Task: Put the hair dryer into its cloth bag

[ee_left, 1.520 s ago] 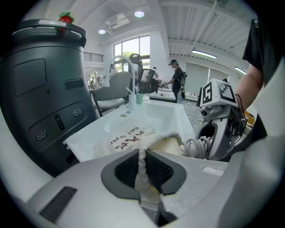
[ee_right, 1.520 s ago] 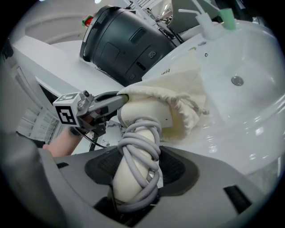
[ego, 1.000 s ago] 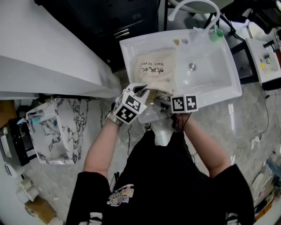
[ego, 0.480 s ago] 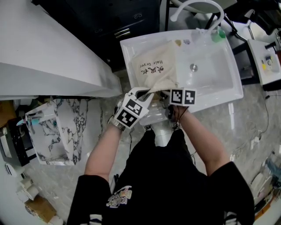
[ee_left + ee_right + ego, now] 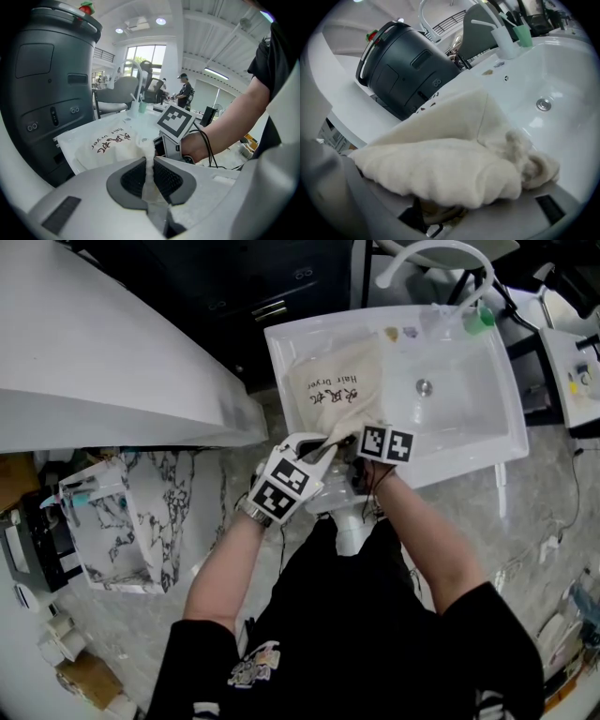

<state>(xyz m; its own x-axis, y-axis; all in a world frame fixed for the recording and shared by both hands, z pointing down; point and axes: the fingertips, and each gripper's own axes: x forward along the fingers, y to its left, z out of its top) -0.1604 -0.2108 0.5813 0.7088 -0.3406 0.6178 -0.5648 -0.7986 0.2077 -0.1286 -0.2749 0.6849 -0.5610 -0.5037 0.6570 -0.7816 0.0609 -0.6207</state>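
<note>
Items in view, by count: one sink, one dark drum-shaped unit, one marbled box, one cloth bag, two grippers, one faucet, one green cup.

1. Sink [image 5: 469,409]: white, rectangular. It contains the cloth bag on its left half. The right half is bare down to the single drain [image 5: 424,386]. The faucet [image 5: 431,254] arches over the far rim, and the green cup [image 5: 481,320] stands at the far right corner.
2. Dark drum-shaped unit [image 5: 47,79]: stands just beyond the sink's left side, with a red knob on top.
3. Marbled box [image 5: 141,521]: open-topped, well apart from the sink on the person's left. Its contents cannot be made out.
4. Cloth bag [image 5: 337,390]: cream, printed side up. It lies flat in the sink, and its near edge is drawn up over the sink's front rim to both grippers.
5. Left gripper [image 5: 149,176]: the jaws are pressed together on a thin fold of the bag's edge, which stands up between the pads.
6. Right gripper [image 5: 358,439]: just beside the left one. Bunched cloth from the bag lies over its jaws, so their gap cannot be read.
7. Hair dryer [image 5: 347,526]: a white body shows directly below the grippers, against the person's dark shirt. How much of it sits inside the bag cannot be told.
</note>
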